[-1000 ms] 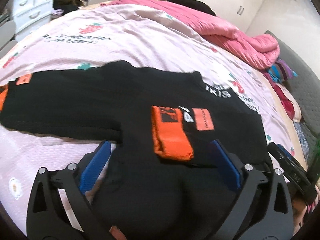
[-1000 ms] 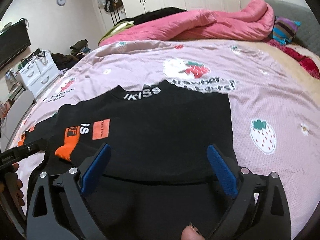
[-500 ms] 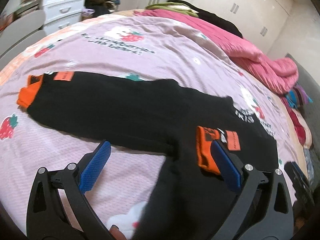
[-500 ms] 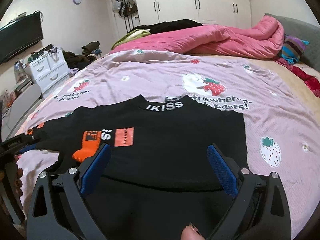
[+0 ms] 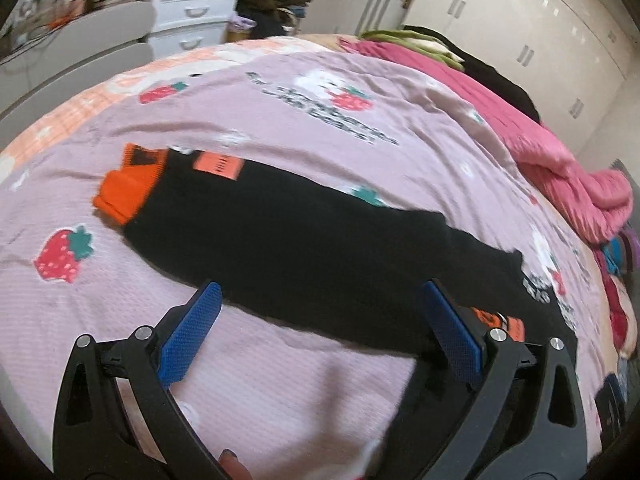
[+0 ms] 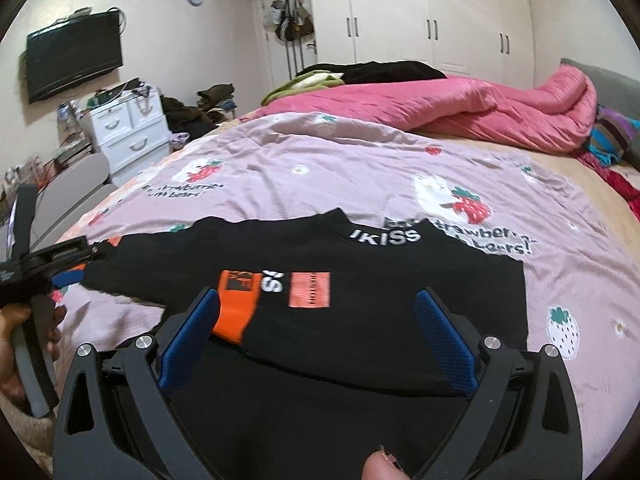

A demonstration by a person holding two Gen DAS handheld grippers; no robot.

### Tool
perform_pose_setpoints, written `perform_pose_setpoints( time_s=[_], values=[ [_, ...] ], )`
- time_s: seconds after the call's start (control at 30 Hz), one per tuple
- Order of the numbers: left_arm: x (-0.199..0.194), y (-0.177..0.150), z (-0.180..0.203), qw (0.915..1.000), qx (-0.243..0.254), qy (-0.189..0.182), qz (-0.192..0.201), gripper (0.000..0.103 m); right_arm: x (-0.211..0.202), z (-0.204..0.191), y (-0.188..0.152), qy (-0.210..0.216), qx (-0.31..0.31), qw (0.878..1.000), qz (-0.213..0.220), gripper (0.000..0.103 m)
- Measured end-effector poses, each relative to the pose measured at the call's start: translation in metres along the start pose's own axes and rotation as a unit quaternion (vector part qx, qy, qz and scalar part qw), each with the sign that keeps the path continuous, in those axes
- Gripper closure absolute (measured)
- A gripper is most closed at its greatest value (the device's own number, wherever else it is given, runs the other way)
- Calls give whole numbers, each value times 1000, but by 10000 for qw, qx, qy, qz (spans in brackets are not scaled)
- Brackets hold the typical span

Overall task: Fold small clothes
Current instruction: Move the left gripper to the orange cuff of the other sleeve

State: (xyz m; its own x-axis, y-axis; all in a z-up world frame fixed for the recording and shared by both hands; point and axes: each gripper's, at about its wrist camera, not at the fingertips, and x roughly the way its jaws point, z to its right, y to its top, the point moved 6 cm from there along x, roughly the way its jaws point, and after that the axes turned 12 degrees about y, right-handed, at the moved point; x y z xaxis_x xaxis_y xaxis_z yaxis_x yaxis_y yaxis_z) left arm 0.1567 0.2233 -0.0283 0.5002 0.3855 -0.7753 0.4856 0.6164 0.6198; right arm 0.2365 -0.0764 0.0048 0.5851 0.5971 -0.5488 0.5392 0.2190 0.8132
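A black sweater (image 6: 360,304) with orange cuffs and a white-lettered collar lies flat on the pink strawberry bedsheet (image 6: 320,168). One sleeve is folded across the chest, its orange cuff (image 6: 236,304) near my right gripper's left finger. The other sleeve (image 5: 304,240) stretches out to the left, ending in an orange cuff (image 5: 128,186). My left gripper (image 5: 320,334) hovers open above that outstretched sleeve, holding nothing. My right gripper (image 6: 316,336) is open over the sweater's lower body, nothing between its fingers. The left gripper (image 6: 44,264) shows at the right wrist view's left edge, held by a hand.
A bunched pink quilt (image 6: 480,108) and dark clothes lie at the far side of the bed. A white drawer unit (image 6: 124,132) and a grey chair (image 6: 72,192) stand beyond the bed's left edge. White wardrobes line the back wall.
My left gripper has swung left, from over the folded cuff on the chest to above the outstretched sleeve. The right gripper has pulled back and risen slightly; both stay open.
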Motion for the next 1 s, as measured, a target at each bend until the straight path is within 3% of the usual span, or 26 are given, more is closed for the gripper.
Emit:
perform_pose_setpoints(
  time_s=[0.4,0.7,0.87,1.0],
  values=[
    [23,33,-65,9936,-615,919,237,9,1,-42,27,387,-320,9987,96,5],
    [51,40,-107,9859,-1006,1332,49,9,34,-77,8,652,-518,9959,-350,5],
    [66,34,-122,9816,-1332,1354,-178,9,42,-94,-10,747,-672,9934,-553,5],
    [82,36,-128,9817,-1640,957,-145,10,44,-94,-24,796,-572,9928,-687,5]
  ],
)
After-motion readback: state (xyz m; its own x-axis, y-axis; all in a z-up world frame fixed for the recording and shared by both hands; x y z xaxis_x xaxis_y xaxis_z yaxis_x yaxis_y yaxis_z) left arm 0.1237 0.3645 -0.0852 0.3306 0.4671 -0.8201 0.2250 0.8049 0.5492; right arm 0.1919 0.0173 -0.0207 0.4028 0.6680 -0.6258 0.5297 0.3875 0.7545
